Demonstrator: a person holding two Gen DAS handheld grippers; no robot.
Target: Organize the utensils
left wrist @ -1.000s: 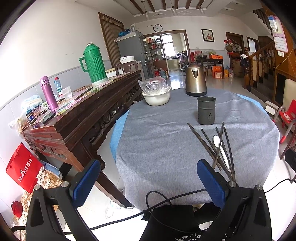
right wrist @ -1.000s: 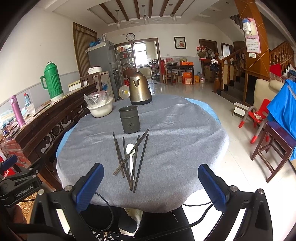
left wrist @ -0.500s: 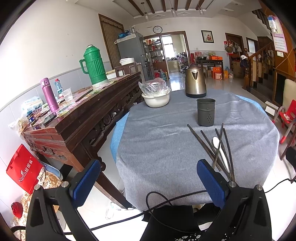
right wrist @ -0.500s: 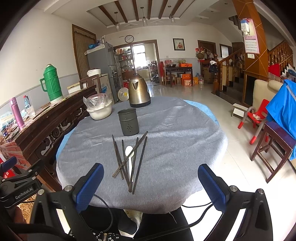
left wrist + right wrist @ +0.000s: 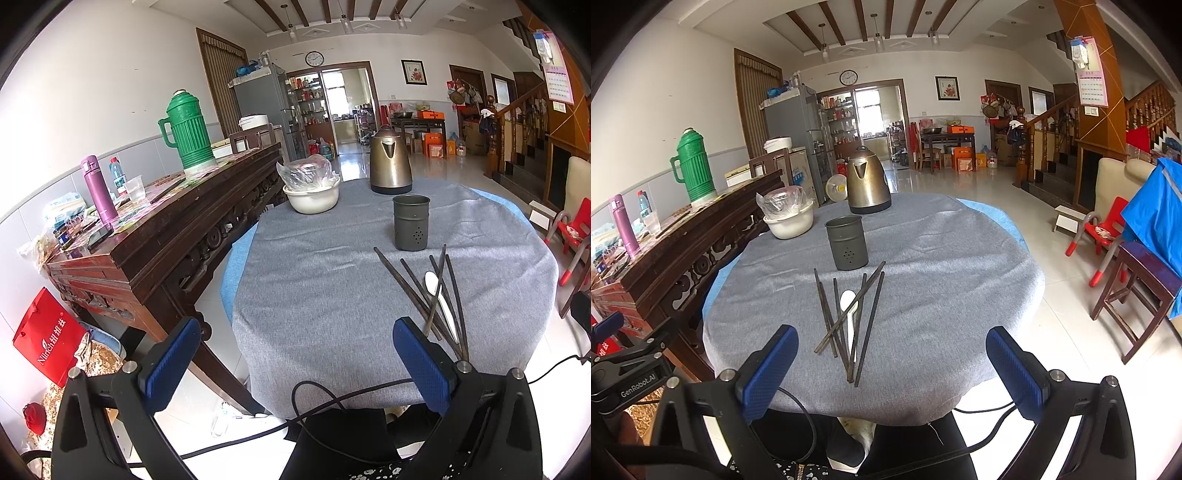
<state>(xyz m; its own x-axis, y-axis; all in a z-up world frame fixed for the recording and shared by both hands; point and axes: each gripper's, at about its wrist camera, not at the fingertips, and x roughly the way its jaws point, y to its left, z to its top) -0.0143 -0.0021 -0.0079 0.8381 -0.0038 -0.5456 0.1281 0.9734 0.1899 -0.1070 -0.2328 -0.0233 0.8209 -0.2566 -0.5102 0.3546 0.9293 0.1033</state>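
Note:
Several dark chopsticks [image 5: 849,321] lie in a loose pile with a white spoon [image 5: 848,310] on the grey tablecloth [image 5: 942,288], just in front of a dark metal utensil holder [image 5: 846,242]. My right gripper [image 5: 892,369] is open and empty at the table's near edge, the pile just ahead of it. In the left wrist view the chopsticks [image 5: 424,291], the spoon [image 5: 439,299] and the holder [image 5: 410,222] sit to the right of my left gripper [image 5: 295,358], which is open and empty at the table's near left edge.
A bronze kettle [image 5: 867,181] and a white bowl with a plastic bag [image 5: 788,218] stand at the table's far side. A dark wooden sideboard [image 5: 155,229] with a green thermos [image 5: 186,129] runs along the left. Chairs [image 5: 1137,280] stand on the right.
Both grippers have risen slightly and drifted a little; the table contents have not moved.

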